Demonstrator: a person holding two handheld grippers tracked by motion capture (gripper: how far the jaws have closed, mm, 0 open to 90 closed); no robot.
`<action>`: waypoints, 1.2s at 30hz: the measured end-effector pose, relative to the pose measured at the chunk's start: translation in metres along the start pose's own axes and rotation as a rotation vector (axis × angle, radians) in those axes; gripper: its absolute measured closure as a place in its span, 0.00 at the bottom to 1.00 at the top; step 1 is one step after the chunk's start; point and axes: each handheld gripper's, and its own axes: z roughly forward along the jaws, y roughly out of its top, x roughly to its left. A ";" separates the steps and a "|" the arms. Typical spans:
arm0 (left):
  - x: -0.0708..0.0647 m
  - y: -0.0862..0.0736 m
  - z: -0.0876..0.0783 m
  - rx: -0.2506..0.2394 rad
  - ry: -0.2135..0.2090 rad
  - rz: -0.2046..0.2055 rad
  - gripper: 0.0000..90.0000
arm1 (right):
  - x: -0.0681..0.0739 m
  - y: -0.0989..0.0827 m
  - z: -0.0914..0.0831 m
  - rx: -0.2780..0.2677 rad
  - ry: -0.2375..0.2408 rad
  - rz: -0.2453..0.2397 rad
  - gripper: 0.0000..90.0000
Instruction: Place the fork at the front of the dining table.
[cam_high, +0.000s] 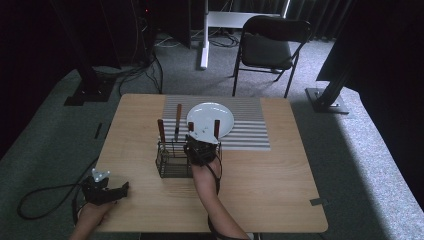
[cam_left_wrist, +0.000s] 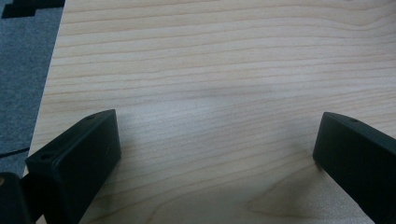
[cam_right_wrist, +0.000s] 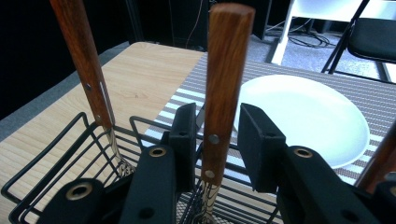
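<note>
Right fingers (cam_right_wrist: 187, 135): black pads on either side of a wooden-handled utensil (cam_right_wrist: 223, 79); a thin gap shows on each side of the handle, so the pads are close around it without a visible press. No firm clench to record.
Right gripper (cam_high: 202, 142): in the high view it sits over the right end of the wire caddy (cam_high: 172, 160), with the hand (cam_high: 205, 172) and forearm coming in from the near edge.
Left fingers (cam_left_wrist: 74, 158): released, spread wide over bare counter (cam_left_wrist: 210, 70), with nothing between them.
Left gripper (cam_high: 102, 190): near left corner of the counter, well apart from the caddy.
Utensil between right fingers: upright in the caddy, brown handle with two rivets; its metal end is cut off at the bottom of the right gripper view, so fork, knife or spoon cannot be told.
Second utensil (cam_right_wrist: 86, 70): left of it in the right gripper view, tilted, handle top cut off by the frame; its metal end is blurred behind the wires.
Third handle (cam_right_wrist: 380, 158): a sliver at the right edge, mostly hidden by the gripper body.
Caddy: black wire, centre of the counter, near the striped mat (cam_high: 250, 125); compartments hard to make out from above.
Plate (cam_high: 212, 117): white, on the mat, just beyond the caddy; near rim partly hidden by the right gripper.
Chair (cam_high: 270, 47): on the floor beyond the far edge.
</note>
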 end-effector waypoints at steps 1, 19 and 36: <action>0.000 0.000 0.000 0.000 0.000 0.000 0.01 | 0.001 0.000 0.000 0.001 -0.004 -0.003 0.77; 0.000 0.000 0.000 -0.001 0.000 0.000 0.01 | 0.002 0.000 -0.003 -0.011 -0.024 -0.010 0.85; 0.000 0.000 0.000 0.000 0.000 0.000 0.01 | -0.008 0.030 -0.039 -0.098 -0.031 -0.013 0.85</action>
